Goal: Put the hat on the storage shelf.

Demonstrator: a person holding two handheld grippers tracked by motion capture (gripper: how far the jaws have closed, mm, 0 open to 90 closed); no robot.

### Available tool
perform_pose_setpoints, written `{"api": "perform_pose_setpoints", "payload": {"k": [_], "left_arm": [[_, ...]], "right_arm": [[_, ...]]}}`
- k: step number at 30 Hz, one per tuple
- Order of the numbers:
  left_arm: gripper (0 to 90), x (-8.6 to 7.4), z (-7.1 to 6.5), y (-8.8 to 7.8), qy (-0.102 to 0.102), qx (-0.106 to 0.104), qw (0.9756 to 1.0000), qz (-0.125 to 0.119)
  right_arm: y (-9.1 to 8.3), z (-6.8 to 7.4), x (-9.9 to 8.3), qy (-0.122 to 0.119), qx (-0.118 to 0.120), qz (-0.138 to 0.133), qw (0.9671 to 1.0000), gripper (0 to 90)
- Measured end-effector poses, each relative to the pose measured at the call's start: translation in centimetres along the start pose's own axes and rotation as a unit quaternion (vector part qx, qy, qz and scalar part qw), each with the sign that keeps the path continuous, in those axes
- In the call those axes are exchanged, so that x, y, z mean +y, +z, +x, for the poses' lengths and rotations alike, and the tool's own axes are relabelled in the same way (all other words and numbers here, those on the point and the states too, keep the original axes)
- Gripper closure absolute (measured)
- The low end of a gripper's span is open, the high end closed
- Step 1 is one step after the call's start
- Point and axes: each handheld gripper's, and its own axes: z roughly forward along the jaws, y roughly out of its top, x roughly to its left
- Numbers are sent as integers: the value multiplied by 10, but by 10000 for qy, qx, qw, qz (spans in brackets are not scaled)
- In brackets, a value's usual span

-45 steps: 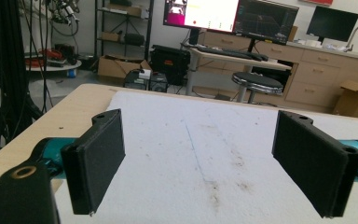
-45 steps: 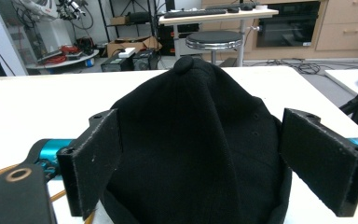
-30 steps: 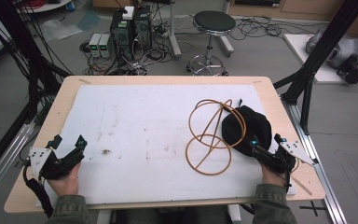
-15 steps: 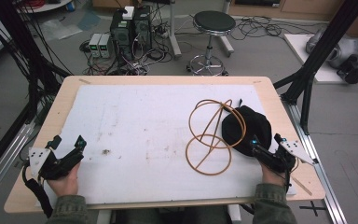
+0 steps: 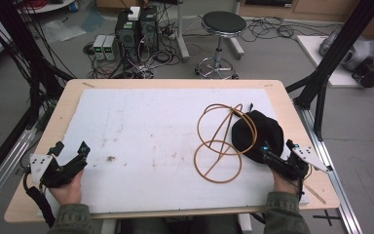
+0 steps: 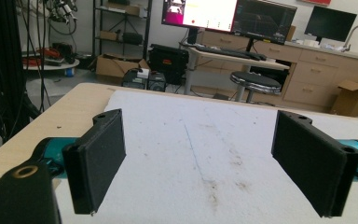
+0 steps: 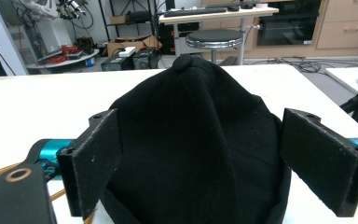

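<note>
While R gripper [image 5: 276, 155] sits jaws apart at the near edge of the black cap [image 5: 258, 131], beside the wire frame [image 5: 221, 144], best move looks like: straddle the brim, close square. L gripper [image 5: 70, 157] also apart, idle over bare mat [image 5: 151, 122].

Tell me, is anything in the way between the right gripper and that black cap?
Nothing visible is. The right gripper stands open with the black cap directly ahead between its jaws. The wire hoop stand lies off to the side.
</note>
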Motion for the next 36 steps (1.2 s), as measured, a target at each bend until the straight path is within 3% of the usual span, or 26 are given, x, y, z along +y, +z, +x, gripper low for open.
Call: {"api": "perform_pose_setpoints", "payload": {"k": [36], "left_arm": [[176, 0, -1, 1, -10, -29, 10000, -1]], "right_arm": [[0, 0, 0, 37, -4, -47, 10000, 128]]}}
